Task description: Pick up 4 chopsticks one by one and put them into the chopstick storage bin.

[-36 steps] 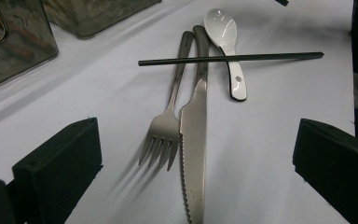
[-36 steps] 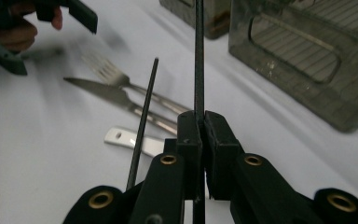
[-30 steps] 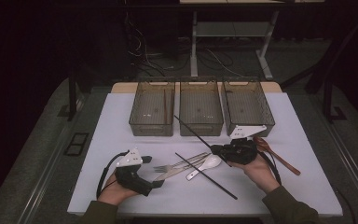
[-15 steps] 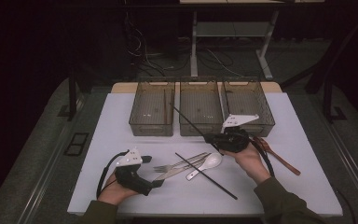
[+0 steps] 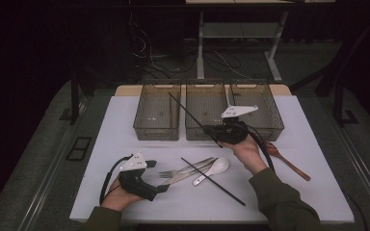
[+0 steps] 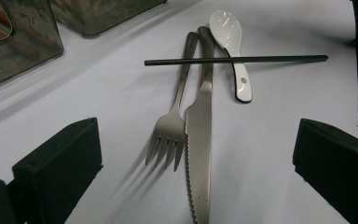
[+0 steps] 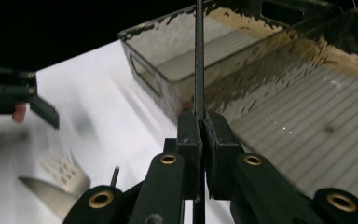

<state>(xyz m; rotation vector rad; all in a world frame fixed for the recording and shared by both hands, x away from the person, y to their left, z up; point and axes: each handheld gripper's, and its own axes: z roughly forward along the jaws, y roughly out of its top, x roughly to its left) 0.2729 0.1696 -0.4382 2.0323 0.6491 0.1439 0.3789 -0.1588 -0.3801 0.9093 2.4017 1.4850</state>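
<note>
Right gripper (image 5: 220,135) had its jaws clamped on a thin black chopstick (image 5: 188,112), long axis slanting up-left over the clear plastic bins (image 5: 207,131); left gripper (image 5: 165,188) jaws wide, idle.

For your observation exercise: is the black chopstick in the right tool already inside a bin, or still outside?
Outside. The right tool grips the chopstick near one end; it slants above the middle bin, not yet lowered in.
</note>
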